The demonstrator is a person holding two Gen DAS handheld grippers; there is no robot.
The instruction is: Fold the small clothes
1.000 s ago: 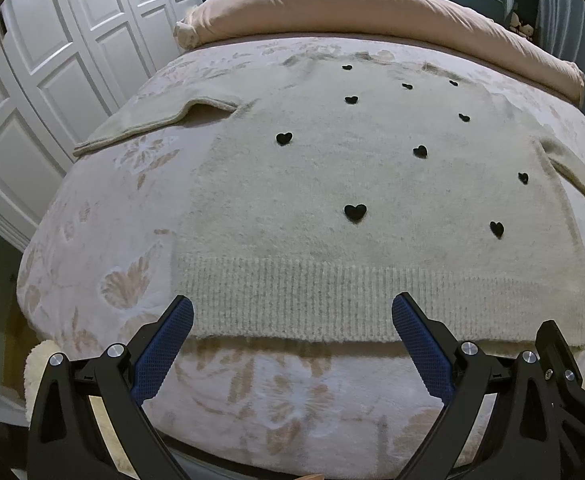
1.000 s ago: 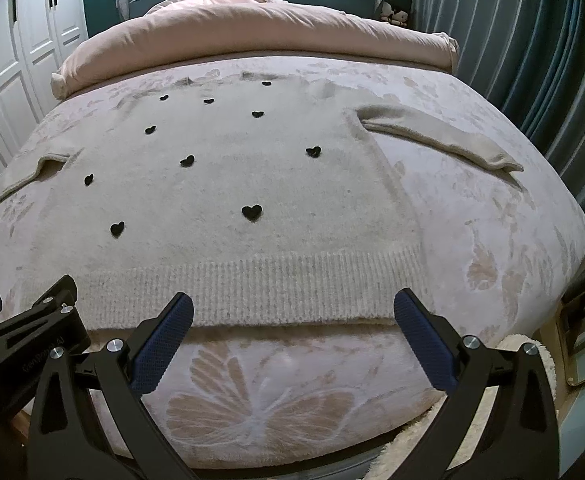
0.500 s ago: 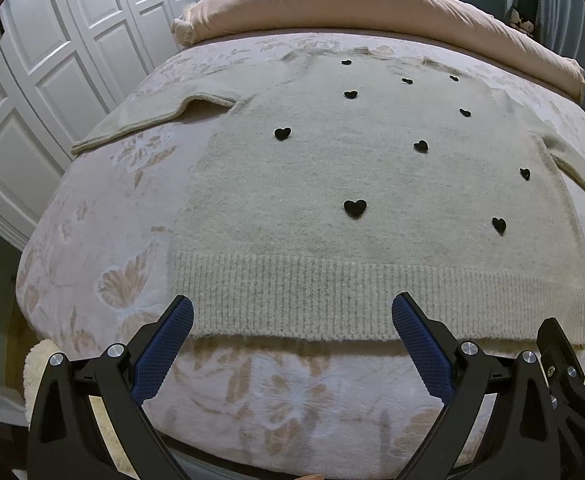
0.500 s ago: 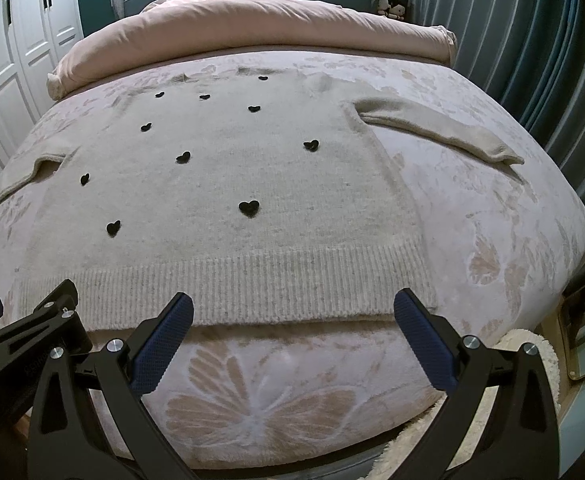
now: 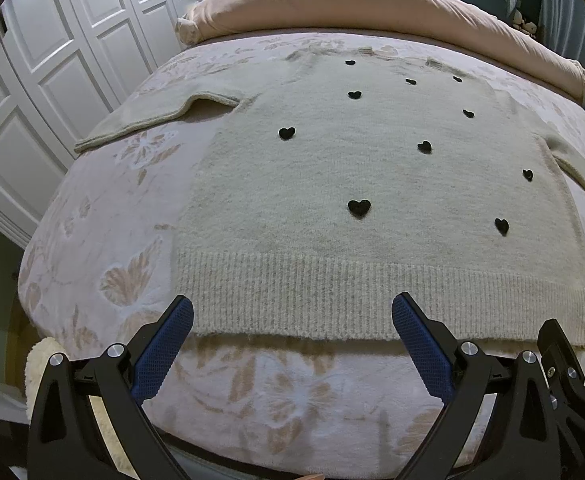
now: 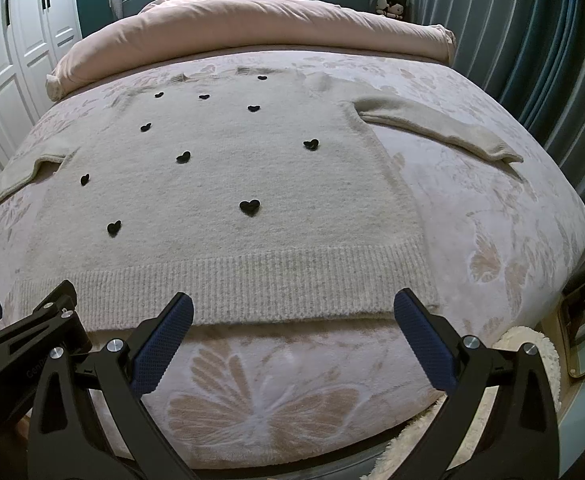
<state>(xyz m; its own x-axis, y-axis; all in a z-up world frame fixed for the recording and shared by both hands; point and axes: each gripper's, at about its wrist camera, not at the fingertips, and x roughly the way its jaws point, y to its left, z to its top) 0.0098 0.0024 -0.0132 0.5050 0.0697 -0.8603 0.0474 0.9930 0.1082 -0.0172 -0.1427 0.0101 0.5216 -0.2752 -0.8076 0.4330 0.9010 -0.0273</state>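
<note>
Sweater [image 5: 372,184], cream with black hearts, lies flat on the bed [image 5: 104,216], sleeves spread left and right, ribbed hem nearest. Both the left tongs [image 5: 292,344] and right tongs [image 6: 292,344] hang spread wide and empty just short of the hem. A pink duvet [image 6: 252,20] lies bunched at the far end; white wardrobe doors [image 5: 52,60] stand left, curtains [image 6: 532,40] right.
</note>
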